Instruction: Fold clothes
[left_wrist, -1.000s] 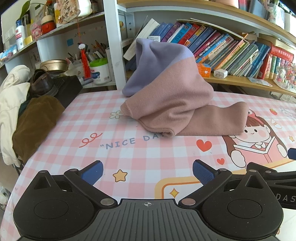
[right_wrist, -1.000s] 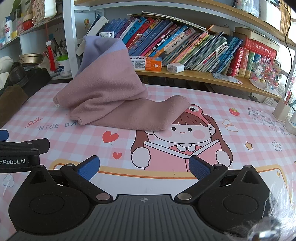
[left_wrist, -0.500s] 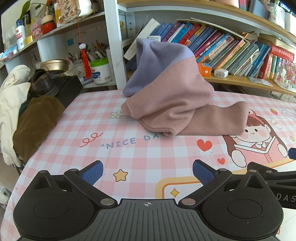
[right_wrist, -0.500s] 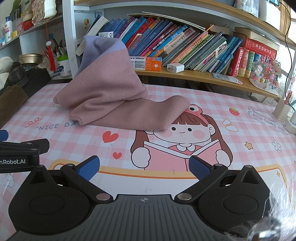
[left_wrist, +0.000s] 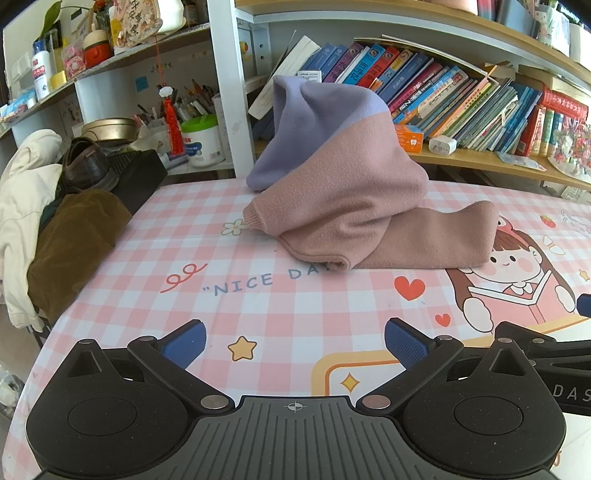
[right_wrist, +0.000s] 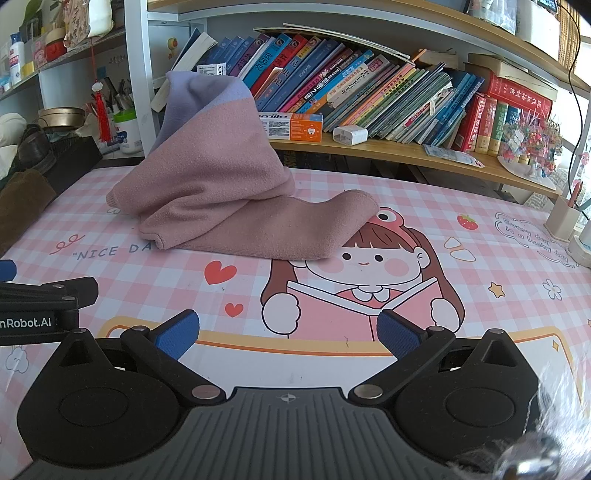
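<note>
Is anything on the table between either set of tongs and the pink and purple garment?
Nothing visible. Only bare checked tablecloth lies between the open left tongs and the garment, and likewise ahead of the open right tongs. The brown clothing sits off at the left table edge, out of the path.

Both wrist cams sit low at the table's (left_wrist: 295, 302) near edge, facing the bookshelf (right_wrist: 406, 151); both catch the sweater (left_wrist: 343, 206) mid-table.

Bare pink checked tablecloth (left_wrist: 295, 302) lies open ahead of both grippers up to a heaped pink and lilac fleece garment (left_wrist: 343, 192); wooden bookshelves (right_wrist: 406, 151) stand close behind.
</note>
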